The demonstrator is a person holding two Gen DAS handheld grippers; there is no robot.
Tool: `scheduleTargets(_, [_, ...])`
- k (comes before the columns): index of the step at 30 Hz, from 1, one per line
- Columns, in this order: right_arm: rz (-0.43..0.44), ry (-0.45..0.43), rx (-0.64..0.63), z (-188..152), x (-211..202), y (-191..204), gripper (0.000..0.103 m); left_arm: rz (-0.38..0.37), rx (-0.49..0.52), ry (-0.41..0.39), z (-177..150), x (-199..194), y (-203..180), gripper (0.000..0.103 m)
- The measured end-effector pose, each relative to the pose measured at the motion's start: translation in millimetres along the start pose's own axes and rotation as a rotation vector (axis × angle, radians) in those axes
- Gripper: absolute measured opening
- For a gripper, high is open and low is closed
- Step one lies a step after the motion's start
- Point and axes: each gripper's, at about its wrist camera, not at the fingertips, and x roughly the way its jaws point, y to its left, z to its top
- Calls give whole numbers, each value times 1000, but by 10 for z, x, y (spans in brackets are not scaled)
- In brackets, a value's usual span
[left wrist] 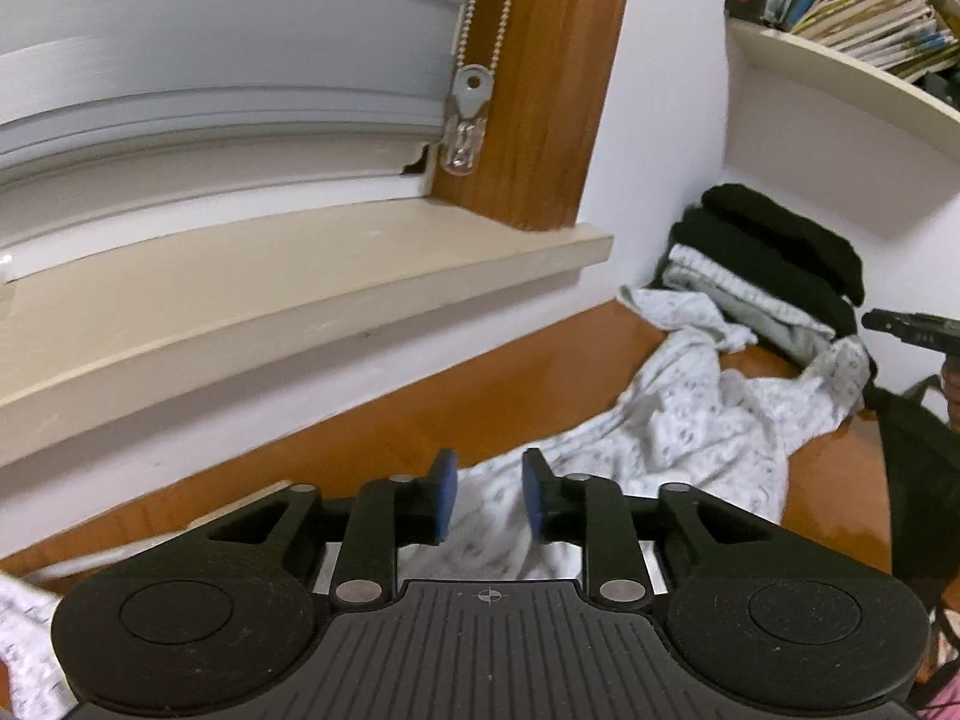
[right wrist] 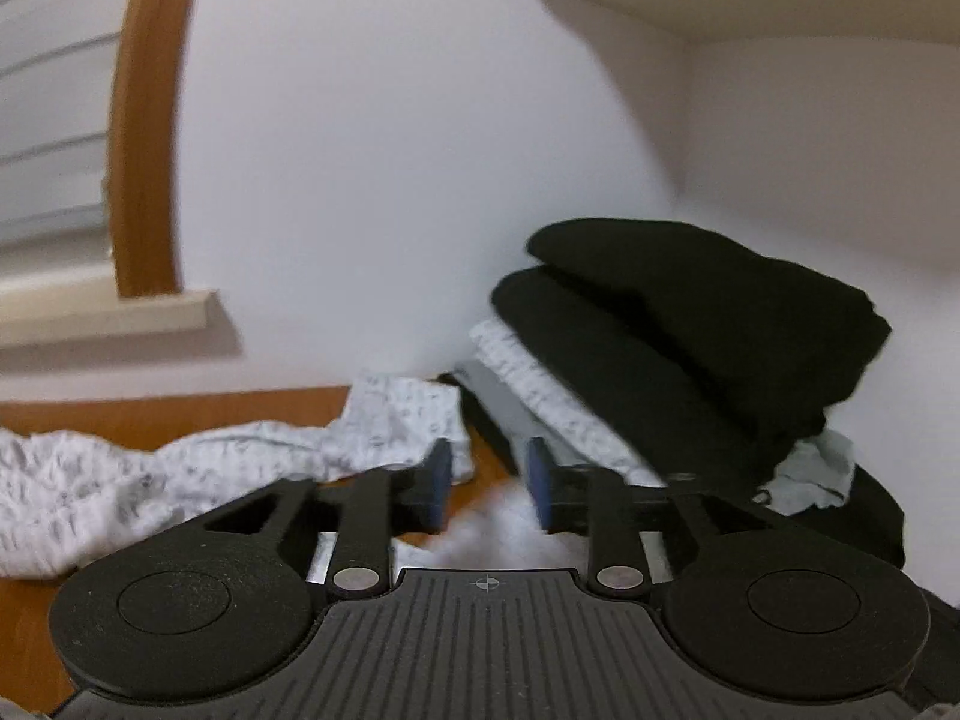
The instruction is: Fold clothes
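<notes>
1. Left gripper (left wrist: 487, 495): black, blue pads; jaws partly open, nothing pinched, white patterned crumpled garment (left wrist: 678, 438) seen through the gap below.
2. Right gripper (right wrist: 487, 486): jaws partly open, pads clear of any cloth; blurred white fabric beneath.
3. Garment sprawls across the orange-brown wooden worktop (left wrist: 384, 432), one end reaching the folded stack.
4. Stack of folded black and grey-white clothes (right wrist: 678, 330) sits in the wall corner, under a cream shelf (left wrist: 840, 66).
5. Beige windowsill (left wrist: 270, 276) at left.

One loose white patterned garment (left wrist: 690, 420); one stack of folded clothes (right wrist: 678, 348).
</notes>
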Motion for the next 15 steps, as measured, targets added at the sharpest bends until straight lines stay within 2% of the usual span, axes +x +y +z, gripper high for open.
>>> scheduleTargets(1, [30, 0, -8, 2, 36, 106, 47, 10, 3, -2, -31, -58, 19, 35])
scheduleTargets(3, [91, -1, -24, 6, 107, 317, 52, 38, 8, -8, -90, -169, 76, 42])
scheduleTargets(6, [198, 22, -53, -20, 294, 725, 54, 86, -3, -10, -192, -346, 207, 43])
scheduleTargets(11, [360, 93, -80, -76, 626, 1282, 61, 144, -34, 9, -407, -608, 501, 53])
scheduleTargets(15, [401, 166, -102, -159, 832, 1482, 60, 164, -37, 45, -565, -680, 614, 54])
